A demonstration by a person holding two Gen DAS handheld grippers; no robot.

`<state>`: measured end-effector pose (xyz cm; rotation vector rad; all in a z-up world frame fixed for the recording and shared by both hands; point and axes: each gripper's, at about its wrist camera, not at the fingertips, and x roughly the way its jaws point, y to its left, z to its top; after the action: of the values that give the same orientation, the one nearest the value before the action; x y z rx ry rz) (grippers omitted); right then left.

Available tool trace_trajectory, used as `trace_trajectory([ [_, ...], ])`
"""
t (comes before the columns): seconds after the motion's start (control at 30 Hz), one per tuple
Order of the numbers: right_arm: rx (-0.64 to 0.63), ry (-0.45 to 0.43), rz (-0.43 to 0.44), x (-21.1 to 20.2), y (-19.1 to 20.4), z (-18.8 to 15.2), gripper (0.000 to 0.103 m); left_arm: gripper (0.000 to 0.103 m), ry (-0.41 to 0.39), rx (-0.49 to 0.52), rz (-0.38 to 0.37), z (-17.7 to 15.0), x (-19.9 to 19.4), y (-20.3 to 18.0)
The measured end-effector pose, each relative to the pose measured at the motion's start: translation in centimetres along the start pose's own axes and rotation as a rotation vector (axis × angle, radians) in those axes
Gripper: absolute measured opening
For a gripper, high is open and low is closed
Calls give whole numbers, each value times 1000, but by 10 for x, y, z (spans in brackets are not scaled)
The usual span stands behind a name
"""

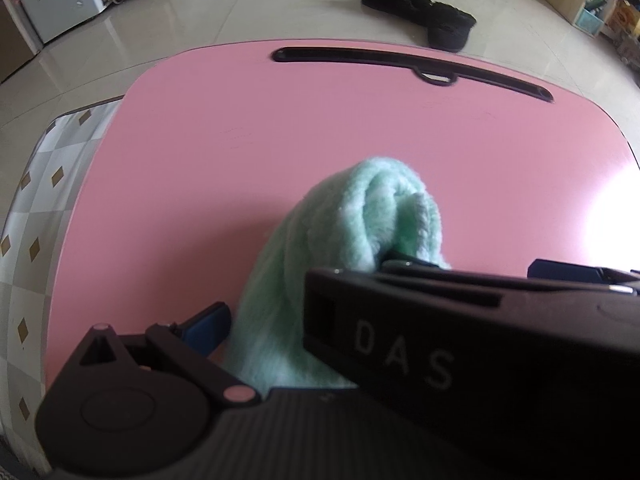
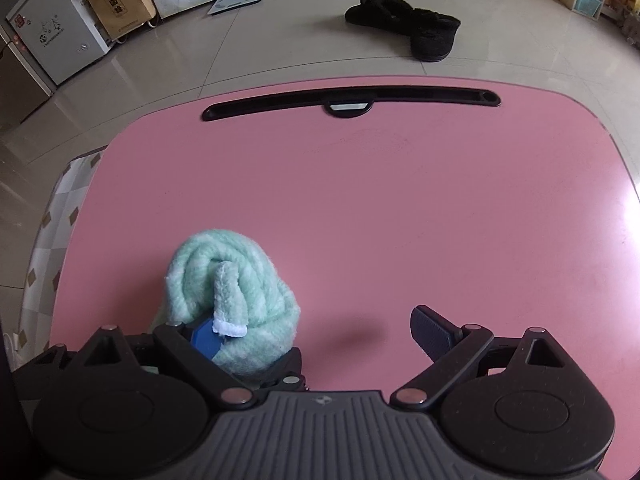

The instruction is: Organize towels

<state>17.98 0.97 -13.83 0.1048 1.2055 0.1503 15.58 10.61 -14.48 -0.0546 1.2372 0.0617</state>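
- Gripper housing fills the bottom of each view. The left gripper point(image 1: 384, 296) has its fingers spread wide on either side of the green towel point(image 1: 340, 248), probably to hem the bundle in.
- Loosely rolled, the towel sits on the near left part of the pink table point(image 1: 360, 120).
- Further right, the right gripper point(image 2: 318, 336) is also spread. Its left finger point(image 2: 202, 340) touches the towel but pinches nothing.
- Only the right view shows the towel's white hem point(image 2: 230, 328). Only the left view shows a black bar point(image 1: 400, 352) lettered DAS crossing in front.
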Motion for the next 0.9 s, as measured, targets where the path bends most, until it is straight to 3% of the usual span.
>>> trace_trajectory([
  [0.9,-154,-3,78,15,56,6,95,103,-17,-122,54,-2,-1,54],
])
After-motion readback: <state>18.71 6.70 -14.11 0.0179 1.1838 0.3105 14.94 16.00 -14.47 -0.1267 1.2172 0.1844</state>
